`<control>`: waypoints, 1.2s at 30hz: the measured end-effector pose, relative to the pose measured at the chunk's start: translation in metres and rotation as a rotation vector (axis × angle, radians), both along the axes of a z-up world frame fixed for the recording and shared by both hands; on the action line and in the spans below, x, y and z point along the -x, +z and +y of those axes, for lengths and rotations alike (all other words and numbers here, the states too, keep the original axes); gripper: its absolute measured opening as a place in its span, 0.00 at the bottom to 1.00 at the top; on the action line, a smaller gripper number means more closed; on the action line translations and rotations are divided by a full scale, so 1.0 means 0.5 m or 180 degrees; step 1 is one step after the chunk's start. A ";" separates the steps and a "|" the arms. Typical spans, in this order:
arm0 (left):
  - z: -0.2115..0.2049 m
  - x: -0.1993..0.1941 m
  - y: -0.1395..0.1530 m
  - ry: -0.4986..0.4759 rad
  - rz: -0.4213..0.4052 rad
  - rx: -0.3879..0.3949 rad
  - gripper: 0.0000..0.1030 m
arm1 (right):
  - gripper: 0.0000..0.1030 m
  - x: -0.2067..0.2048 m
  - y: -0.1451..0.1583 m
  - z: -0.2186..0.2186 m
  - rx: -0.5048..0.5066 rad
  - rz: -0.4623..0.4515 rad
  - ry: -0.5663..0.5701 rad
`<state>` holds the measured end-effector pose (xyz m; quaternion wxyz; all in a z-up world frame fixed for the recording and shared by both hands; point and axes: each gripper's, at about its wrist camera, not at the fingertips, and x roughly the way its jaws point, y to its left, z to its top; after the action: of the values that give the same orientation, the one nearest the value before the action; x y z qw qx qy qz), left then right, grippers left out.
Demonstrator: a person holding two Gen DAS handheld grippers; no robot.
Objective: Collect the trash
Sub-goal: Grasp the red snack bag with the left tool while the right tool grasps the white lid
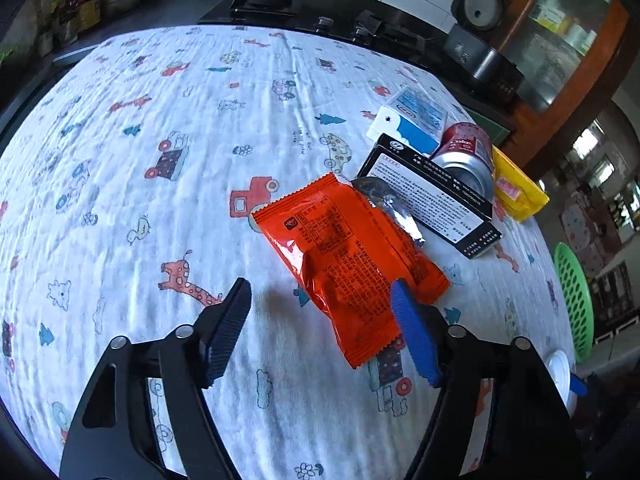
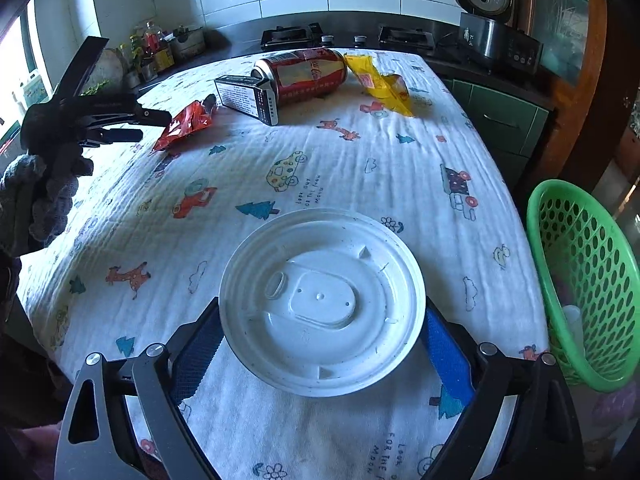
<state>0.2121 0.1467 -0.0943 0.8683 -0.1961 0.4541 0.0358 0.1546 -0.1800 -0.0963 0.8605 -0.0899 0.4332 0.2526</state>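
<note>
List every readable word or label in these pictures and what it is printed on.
"Coke": red can, left wrist view.
"LOOK OUT FOR THE NEW MOON": tablecloth, beside the printed car.
Orange wrapper, black box, blue-white carton, yellow wrapper: print too small or blurred to read.

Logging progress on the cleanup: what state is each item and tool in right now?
Left tool: open, straddling the wrapper edge.
Orange wrapper: torn open, flat.
Can: on its side.
Black box: lying down.
Right tool: shut on lid.
Lid: held.
</note>
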 end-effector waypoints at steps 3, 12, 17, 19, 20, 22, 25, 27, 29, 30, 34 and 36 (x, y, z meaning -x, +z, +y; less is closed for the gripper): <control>0.008 -0.005 -0.011 0.0112 0.0008 0.0132 0.63 | 0.87 0.002 0.000 0.003 0.0006 -0.0024 0.0022; 0.007 -0.027 -0.019 0.0214 -0.0033 0.0425 0.20 | 0.87 0.006 0.005 -0.002 -0.0023 -0.0057 -0.0013; 0.006 -0.014 -0.008 0.0210 -0.0170 0.0395 0.07 | 0.87 0.014 0.010 -0.005 -0.0028 -0.0103 -0.0014; 0.003 -0.006 0.005 0.0172 -0.0250 0.0354 0.06 | 0.87 0.016 0.011 -0.005 -0.0026 -0.0115 -0.0016; 0.002 -0.002 0.011 0.0157 -0.0285 0.0328 0.05 | 0.87 0.018 0.012 -0.006 -0.0032 -0.0122 -0.0020; -0.003 0.007 0.028 0.0110 -0.0359 0.0268 0.04 | 0.87 0.021 0.015 -0.007 -0.0042 -0.0128 -0.0025; -0.014 0.021 0.057 0.0009 -0.0470 0.0180 0.03 | 0.87 0.023 0.020 -0.008 -0.0053 -0.0160 -0.0032; -0.029 0.030 0.080 -0.0081 -0.0550 0.0107 0.03 | 0.87 0.024 0.026 -0.011 -0.0066 -0.0187 -0.0044; -0.047 0.037 0.100 -0.0172 -0.0610 0.0081 0.03 | 0.87 0.024 0.034 -0.015 -0.0080 -0.0215 -0.0068; -0.056 0.040 0.107 -0.0215 -0.0636 0.0077 0.03 | 0.87 0.024 0.038 -0.019 -0.0089 -0.0233 -0.0088; -0.116 0.044 0.137 -0.0452 -0.0732 0.0054 0.03 | 0.87 0.021 0.051 -0.043 -0.0121 -0.0283 -0.0210; -0.154 0.041 0.149 -0.0582 -0.0770 0.0026 0.03 | 0.87 0.020 0.057 -0.060 -0.0118 -0.0309 -0.0281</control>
<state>0.1914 0.0697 -0.0197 0.9155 -0.1604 0.3624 -0.0692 0.1445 -0.2102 -0.0677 0.8923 -0.0668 0.3897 0.2178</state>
